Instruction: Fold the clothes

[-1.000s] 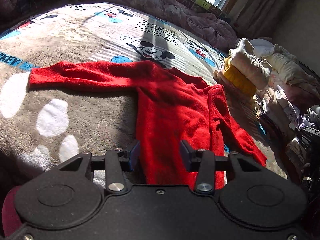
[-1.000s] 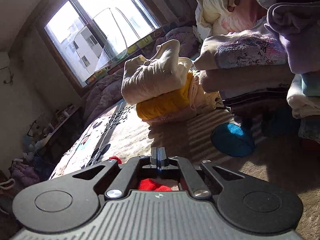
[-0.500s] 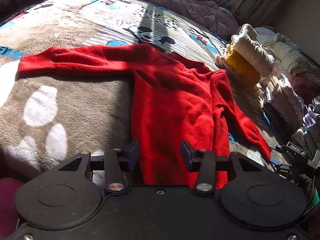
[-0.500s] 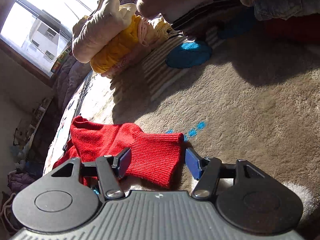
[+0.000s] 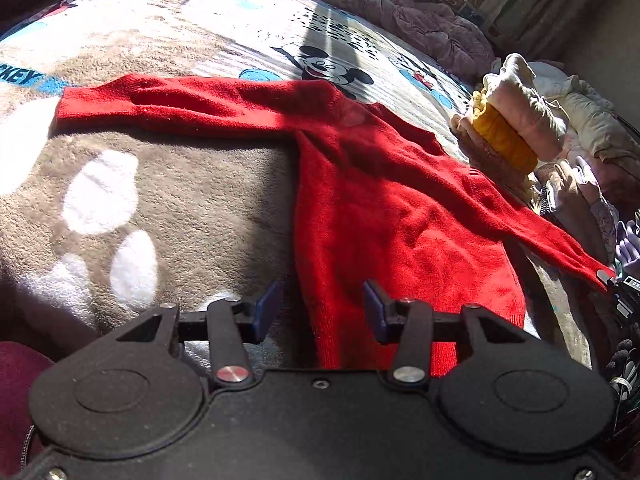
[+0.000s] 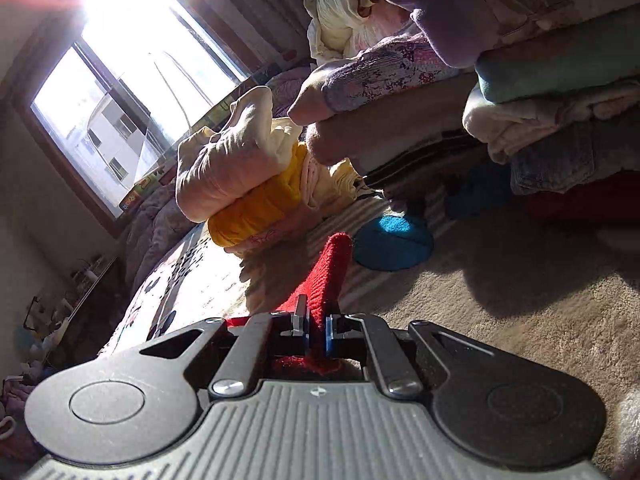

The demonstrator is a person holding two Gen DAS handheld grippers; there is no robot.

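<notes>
Mickey Mouse blanket [image 5: 168, 184] spread over the bed, red sweater [image 5: 384, 216] laid flat on it with sleeves out, folded clothes [image 6: 248, 176] stacked nearby, left gripper [image 5: 322, 306] held half-spread over the hem, sleeve cuff [image 6: 330, 268] pinched tight in right gripper [image 6: 316, 330]

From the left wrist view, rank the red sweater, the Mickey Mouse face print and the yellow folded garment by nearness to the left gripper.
1. Red sweater: its hem edge lies between the open fingers of the left gripper.
2. Yellow folded garment: far right, in the clothes pile.
3. Mickey Mouse face print: on the blanket beyond the sweater's collar, farthest.
</notes>
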